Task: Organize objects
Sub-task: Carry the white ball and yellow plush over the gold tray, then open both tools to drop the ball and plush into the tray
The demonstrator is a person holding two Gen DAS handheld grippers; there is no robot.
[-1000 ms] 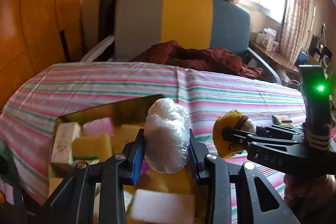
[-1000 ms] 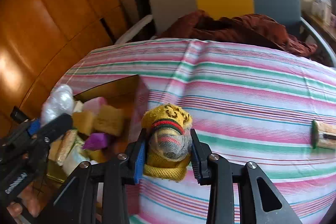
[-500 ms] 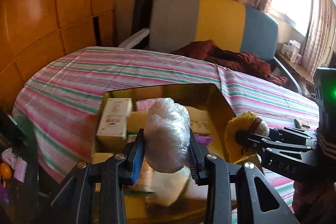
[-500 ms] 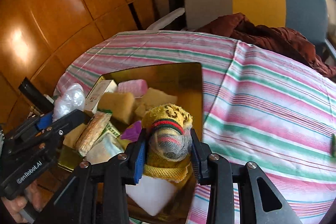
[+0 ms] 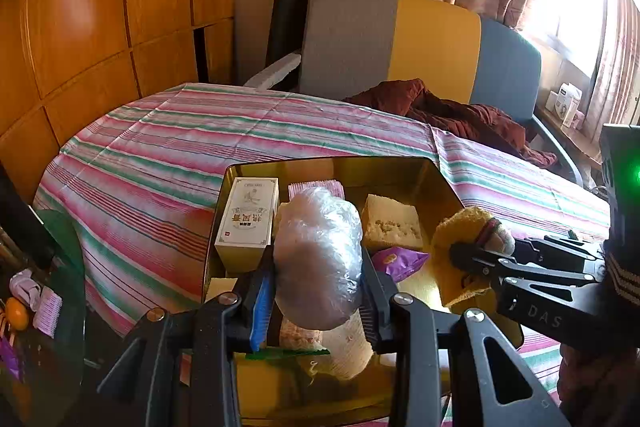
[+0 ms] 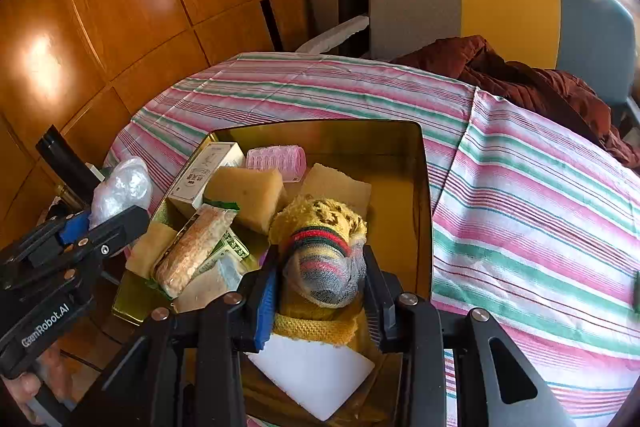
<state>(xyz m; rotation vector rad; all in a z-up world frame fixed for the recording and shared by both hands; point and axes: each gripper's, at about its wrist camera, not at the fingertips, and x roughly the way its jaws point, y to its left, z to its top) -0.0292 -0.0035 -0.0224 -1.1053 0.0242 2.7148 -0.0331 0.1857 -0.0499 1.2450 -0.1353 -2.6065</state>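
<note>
A gold metal box (image 5: 400, 167) (image 6: 420, 195) sits on the striped tablecloth, filled with sponges, a white carton (image 5: 246, 217), a pink hair roller (image 6: 276, 159) and packets. My left gripper (image 5: 318, 287) is shut on a crumpled clear plastic bag (image 5: 320, 255) and holds it above the box's near left part; the bag also shows in the right wrist view (image 6: 122, 189). My right gripper (image 6: 320, 287) is shut on a rolled yellow knit sock (image 6: 320, 247) with red and green stripes, above the box's near right side; the sock also shows in the left wrist view (image 5: 466, 251).
The striped tablecloth (image 6: 520, 207) stretches right and behind the box. A grey, yellow and blue chair (image 5: 420, 43) with a dark red garment (image 5: 460, 111) stands behind the table. Wooden wall panels (image 5: 100, 19) are at the left. A white sponge block (image 6: 316, 375) lies under my right gripper.
Both grippers have moved left and over the gold box with their loads still held. The box now lies directly beneath them and more of its contents show.
</note>
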